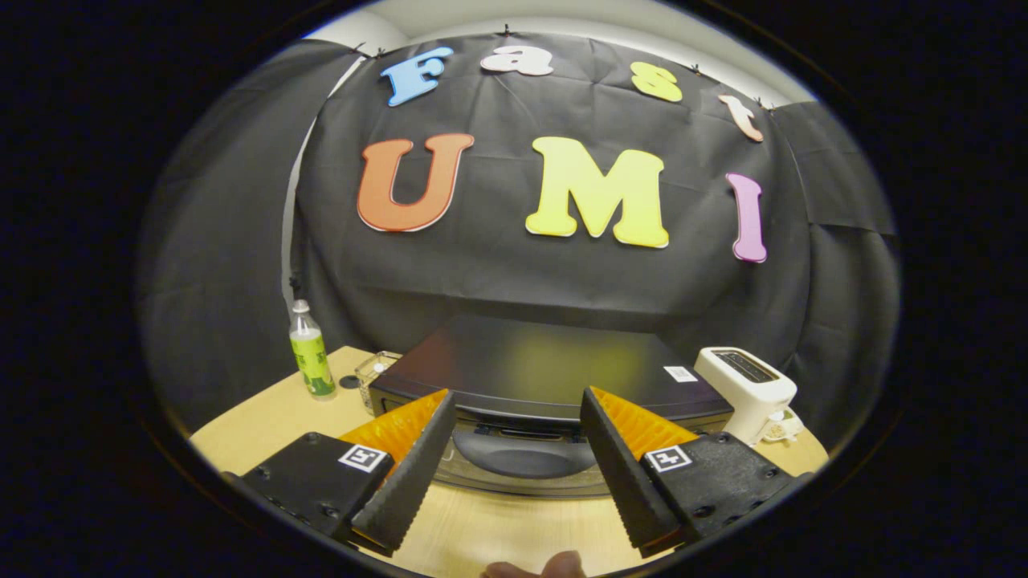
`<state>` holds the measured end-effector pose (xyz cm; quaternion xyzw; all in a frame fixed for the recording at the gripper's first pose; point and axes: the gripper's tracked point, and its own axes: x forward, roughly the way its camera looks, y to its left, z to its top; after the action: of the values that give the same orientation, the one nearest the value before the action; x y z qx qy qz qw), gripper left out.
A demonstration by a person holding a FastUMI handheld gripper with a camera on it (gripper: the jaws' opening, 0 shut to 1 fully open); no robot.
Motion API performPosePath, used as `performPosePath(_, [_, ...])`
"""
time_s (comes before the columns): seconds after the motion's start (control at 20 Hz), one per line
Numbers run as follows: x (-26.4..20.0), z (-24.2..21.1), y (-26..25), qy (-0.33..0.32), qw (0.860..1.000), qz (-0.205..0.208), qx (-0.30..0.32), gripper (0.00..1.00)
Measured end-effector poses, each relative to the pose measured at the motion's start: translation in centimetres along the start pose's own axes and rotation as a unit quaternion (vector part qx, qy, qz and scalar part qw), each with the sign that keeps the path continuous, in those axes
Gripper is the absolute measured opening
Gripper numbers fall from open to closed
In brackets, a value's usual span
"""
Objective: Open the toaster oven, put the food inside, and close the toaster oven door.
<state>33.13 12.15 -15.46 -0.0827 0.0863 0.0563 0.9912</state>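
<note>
fingers (518, 417) apart, empty — toaster oven (546, 377) just ahead | door facing fingers, long axis crosswise

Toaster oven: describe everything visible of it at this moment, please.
The toaster oven is a wide black box with a smooth, slightly glossy top bearing a small white sticker near its right rear. It stands upright on the wooden table. Its front glass shows between the fingers of the open gripper, which holds nothing.

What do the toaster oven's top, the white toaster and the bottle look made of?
Oven top: probably painted metal, dark with a soft sheen. Toaster: looks like glossy white plastic. Bottle: clear plastic, green label. The open gripper points at the oven.
</note>
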Motion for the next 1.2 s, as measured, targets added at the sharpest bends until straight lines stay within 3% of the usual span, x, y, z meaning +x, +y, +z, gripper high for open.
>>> performPosePath(0.35, [1.6,-1.7,-1.7,-0.009,0.999,-0.031,0.030,1.00])
performPosePath(0.7, [1.2,-2.5,-1.4,0.011,0.999,-0.017,0.050,1.00])
performPosePath(1.2, [-4.3,-5.9,-1.0,0.043,0.998,-0.008,0.044,1.00])
